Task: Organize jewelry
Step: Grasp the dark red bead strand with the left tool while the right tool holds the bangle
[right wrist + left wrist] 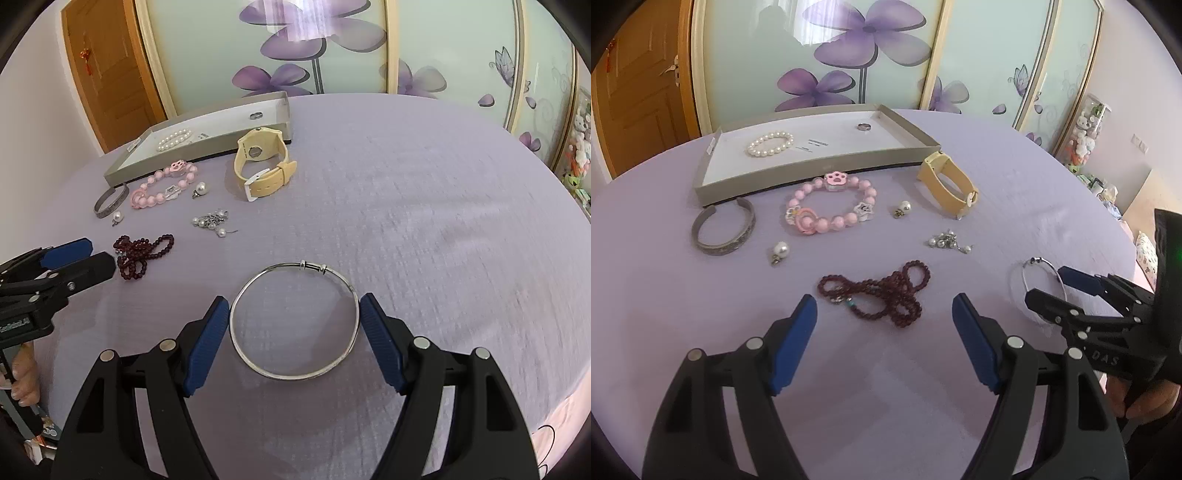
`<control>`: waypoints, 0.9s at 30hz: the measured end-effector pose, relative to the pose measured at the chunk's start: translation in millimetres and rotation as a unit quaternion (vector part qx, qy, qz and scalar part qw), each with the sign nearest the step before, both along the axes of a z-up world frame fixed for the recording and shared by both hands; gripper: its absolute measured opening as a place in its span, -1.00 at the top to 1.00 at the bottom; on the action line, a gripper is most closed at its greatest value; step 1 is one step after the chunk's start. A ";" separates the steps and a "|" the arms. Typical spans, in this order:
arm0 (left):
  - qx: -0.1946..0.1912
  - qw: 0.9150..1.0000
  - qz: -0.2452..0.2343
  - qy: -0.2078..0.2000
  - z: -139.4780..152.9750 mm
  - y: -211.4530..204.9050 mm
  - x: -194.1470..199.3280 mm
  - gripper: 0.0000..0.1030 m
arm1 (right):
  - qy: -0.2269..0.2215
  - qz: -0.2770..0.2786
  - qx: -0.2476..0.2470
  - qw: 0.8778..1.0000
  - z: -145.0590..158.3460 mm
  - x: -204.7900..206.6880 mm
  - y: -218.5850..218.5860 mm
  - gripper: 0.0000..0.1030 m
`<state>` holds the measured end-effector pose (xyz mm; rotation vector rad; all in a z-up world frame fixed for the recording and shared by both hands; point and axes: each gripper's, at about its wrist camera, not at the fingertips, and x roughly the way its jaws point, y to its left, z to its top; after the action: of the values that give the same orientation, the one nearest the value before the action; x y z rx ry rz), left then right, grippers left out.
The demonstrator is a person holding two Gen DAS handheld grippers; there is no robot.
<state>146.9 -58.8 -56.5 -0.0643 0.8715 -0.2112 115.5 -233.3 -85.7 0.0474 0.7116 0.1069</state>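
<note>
My left gripper (884,310) is open just short of a dark red bead necklace (882,293) on the lilac cloth. My right gripper (293,308) is open with its fingers on either side of a thin silver bangle (258,363) lying flat; the bangle also shows in the left wrist view (1039,263). A grey tray (812,168) at the back holds a white pearl bracelet (770,144) and a silver ring (865,127). In front of it lie a pink bead bracelet (829,203), a grey cuff (724,230), a yellow watch (947,184), two pearl earrings (780,251) and a pearl cluster (947,242).
The round table (424,221) is covered with lilac cloth, bare on its right half. Sliding doors with purple flowers (868,44) stand behind it, with a wooden door (639,92) at the left. A shelf with toys (1086,133) is at the far right.
</note>
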 end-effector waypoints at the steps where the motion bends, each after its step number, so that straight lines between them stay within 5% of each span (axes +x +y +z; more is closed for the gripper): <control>1: 0.000 1.000 0.000 0.001 -0.5 -1.4 1.3 -0.46 | 0.000 0.000 0.001 1.000 -0.2 -0.5 -1.0 -0.44; 15: 0.028 0.999 0.017 0.024 -17.6 -16.4 22.6 -0.31 | -0.002 0.003 0.006 1.000 -0.6 -5.6 -6.9 -0.44; 18: 0.035 0.999 0.027 0.023 -18.0 -18.1 26.8 -0.13 | -0.001 0.003 0.005 1.000 0.0 -5.4 -7.7 -0.44; 23: 0.037 0.999 0.021 0.017 -16.7 -19.7 22.4 0.60 | 0.000 0.003 0.006 1.000 0.7 -5.1 -8.7 -0.44; 27: 0.048 0.999 0.008 0.010 -16.9 -24.5 15.9 0.76 | -0.001 0.005 0.006 1.000 2.3 -4.7 -5.9 -0.44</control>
<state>162.8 -83.3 -73.4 0.0160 0.9001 -0.1540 110.8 -239.2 -83.4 0.0556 0.7090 0.1217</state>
